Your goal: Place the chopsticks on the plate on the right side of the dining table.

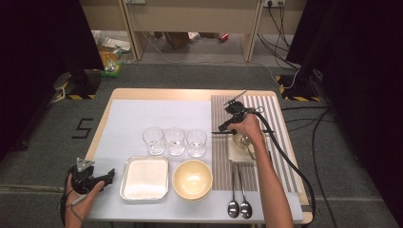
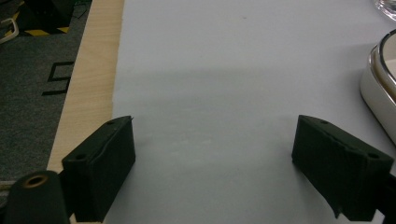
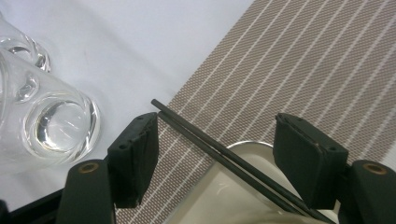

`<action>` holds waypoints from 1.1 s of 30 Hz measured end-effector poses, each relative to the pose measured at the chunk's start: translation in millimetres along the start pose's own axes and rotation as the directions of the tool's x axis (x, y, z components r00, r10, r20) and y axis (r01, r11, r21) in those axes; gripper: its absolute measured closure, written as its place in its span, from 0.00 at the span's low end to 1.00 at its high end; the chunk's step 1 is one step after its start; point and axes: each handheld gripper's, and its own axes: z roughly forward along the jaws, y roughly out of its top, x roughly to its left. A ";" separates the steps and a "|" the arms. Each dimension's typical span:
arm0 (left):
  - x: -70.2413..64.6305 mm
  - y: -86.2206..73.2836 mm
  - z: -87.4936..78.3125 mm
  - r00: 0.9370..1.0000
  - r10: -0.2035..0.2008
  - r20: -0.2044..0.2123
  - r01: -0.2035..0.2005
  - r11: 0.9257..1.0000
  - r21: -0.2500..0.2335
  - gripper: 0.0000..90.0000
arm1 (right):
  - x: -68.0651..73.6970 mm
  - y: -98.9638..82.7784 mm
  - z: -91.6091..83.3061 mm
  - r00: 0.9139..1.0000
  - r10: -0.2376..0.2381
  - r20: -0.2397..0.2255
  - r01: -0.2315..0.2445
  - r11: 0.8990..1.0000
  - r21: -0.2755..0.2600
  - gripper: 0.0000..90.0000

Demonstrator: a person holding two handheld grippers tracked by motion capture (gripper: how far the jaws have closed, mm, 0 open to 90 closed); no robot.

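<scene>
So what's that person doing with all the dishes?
A person holds a claw in each hand at a table laid with dishes. The right claw is open over a pair of dark chopsticks resting across a small white dish on the striped mat. The left claw is open above bare cloth beside the metal tray.

My jaws carry matt black ribbed pads (image 3: 135,158). The placemat (image 3: 299,60) is coarse woven cloth, brown with pale stripes. The chopsticks (image 3: 219,154) are smooth matt black. At left, the glasses (image 3: 56,126) are clear and glossy. The tray (image 1: 145,178) looks like shiny metal, and the table edge (image 2: 88,88) like pale wood.
</scene>
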 end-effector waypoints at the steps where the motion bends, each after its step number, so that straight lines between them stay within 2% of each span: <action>1: -0.1 0.0 0.0 1.000 -0.001 0.000 0.001 1.000 0.000 0.14 | -2.2 -0.4 -3.5 1.000 0.002 0.003 -0.002 1.000 -0.005 0.36; 11: -0.3 0.0 0.1 1.000 0.000 -0.001 0.000 1.000 -0.003 0.14 | -29.9 -13.2 -41.3 0.996 0.068 0.050 -0.065 0.996 -0.061 0.35; 14: -0.4 -0.1 0.1 1.000 0.000 -0.002 0.000 1.000 -0.003 0.14 | -40.1 -20.7 -51.6 0.991 0.113 0.067 -0.108 0.991 -0.079 0.35; 17: -0.6 -0.1 0.1 1.000 0.002 -0.004 -0.002 1.000 -0.003 0.14 | -52.9 -29.5 -60.7 0.987 0.145 0.063 -0.138 0.985 -0.104 0.35; 21: -0.6 -0.1 0.1 1.000 0.002 -0.004 -0.002 1.000 -0.003 0.14 | -67.8 -42.6 -71.1 0.976 0.204 0.073 -0.194 0.974 -0.118 0.34; 24: -0.6 -0.1 0.1 1.000 0.002 -0.004 -0.002 1.000 -0.003 0.14 | -77.4 -52.1 -75.3 0.965 0.241 0.106 -0.228 0.966 -0.124 0.34; 33: -0.6 -0.1 0.1 1.000 0.002 -0.004 -0.002 1.000 -0.003 0.14 | -98.0 -75.9 -72.8 0.931 0.336 0.142 -0.320 0.939 -0.124 0.33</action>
